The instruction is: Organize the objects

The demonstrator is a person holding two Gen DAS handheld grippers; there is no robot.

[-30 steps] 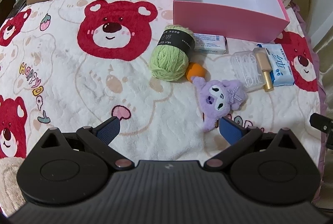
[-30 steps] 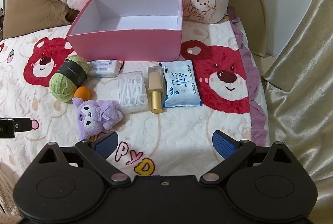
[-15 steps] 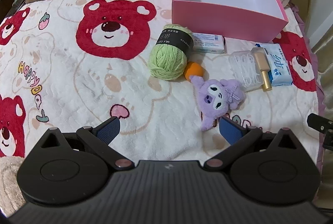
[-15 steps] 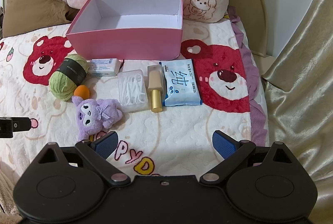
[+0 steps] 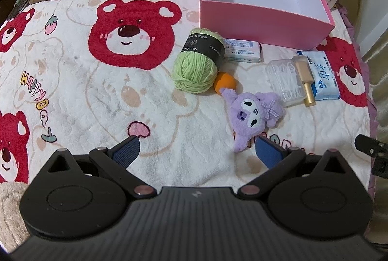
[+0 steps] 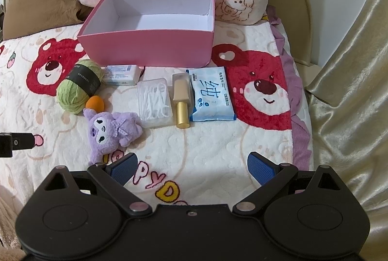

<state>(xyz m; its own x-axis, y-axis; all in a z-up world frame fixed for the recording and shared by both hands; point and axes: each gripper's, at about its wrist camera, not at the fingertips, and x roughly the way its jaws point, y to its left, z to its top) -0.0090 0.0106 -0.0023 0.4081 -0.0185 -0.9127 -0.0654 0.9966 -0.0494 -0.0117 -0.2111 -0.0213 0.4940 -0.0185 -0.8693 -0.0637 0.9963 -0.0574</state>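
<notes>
— Plush came first, then? What lay nearest the tools?

— Yes. The purple plush toy (image 5: pixel 254 115) lay just ahead of the left gripper (image 5: pixel 196 147), its lower ear almost at the right-hand pad, and ahead-left of the right gripper (image 6: pixel 191 164). Both grippers hung spread wide over the blanket (image 5: pixel 72 81) with nothing between their pads. I judged the toy light and squashy, best pinched across the round head, since an ear would only stretch.

— And beyond it?

— The orange ball (image 5: pixel 225 83) touched the toy's upper ear and sat against the green yarn ball (image 5: pixel 196 69). The yarn looked soft and likely to shed loops, so the black paper band seemed the safest place to close on. The orange ball looked smooth and liable to roll, though I could not tell whether it was foam or hard.

— What was on the right gripper's side?

— Straight ahead of it lay the clear floss-pick box (image 6: pixel 154 103), stiff, slick and probably brittle, to be taken across its short sides. Beside that lay the gold-capped bottle (image 6: pixel 181 100), rigid and fragile-looking, best held around the squarer body. The wipes pack (image 6: pixel 211 96) touched it, floppy and crinkly, better nipped at an edge.

— Farther on?

— The small white box (image 6: pixel 121 75) lay close to the pink box (image 6: pixel 148 47), which stood open and empty, farthest from both tools.
</notes>
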